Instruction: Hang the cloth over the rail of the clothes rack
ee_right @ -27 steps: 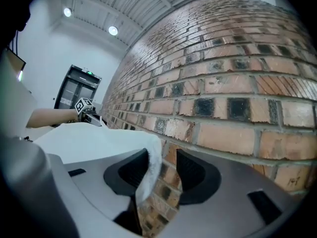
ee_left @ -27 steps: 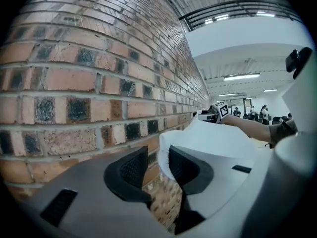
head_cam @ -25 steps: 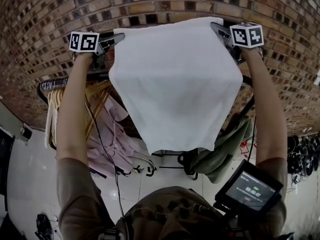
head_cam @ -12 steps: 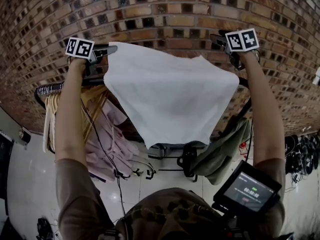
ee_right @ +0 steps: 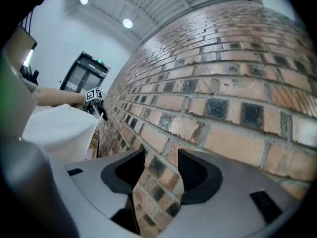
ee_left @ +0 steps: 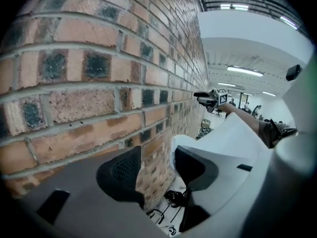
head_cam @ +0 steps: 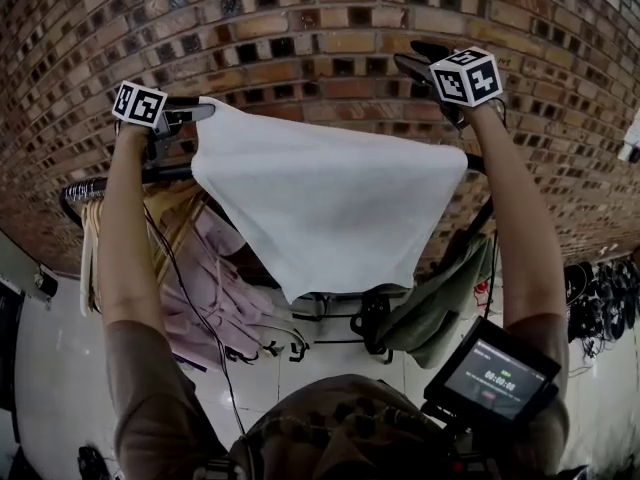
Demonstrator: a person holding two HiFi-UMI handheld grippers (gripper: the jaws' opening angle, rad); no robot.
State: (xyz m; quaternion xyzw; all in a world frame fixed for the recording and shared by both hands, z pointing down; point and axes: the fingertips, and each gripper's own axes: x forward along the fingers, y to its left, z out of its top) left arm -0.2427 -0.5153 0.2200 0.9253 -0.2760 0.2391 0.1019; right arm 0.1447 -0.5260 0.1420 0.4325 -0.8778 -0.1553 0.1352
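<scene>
Before the brick wall point(head_cam: 320, 28), one cloth point(head_cam: 320, 198) drapes one rail point(head_cam: 165, 175); left gripper point(head_cam: 203, 110), right gripper point(head_cam: 412, 55) just opened.

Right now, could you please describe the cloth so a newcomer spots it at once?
Facing the brick wall, find the clothes rack crowded with pink and olive garments. The cloth is the broad white sheet spread across its rail, while the others hang bunched below.

Brick wall point(head_cam: 330, 28), pale glossy floor point(head_cam: 50, 368)

White cloth point(head_cam: 330, 193), red-brn brick wall point(head_cam: 330, 23), pink clothes point(head_cam: 215, 278).
</scene>
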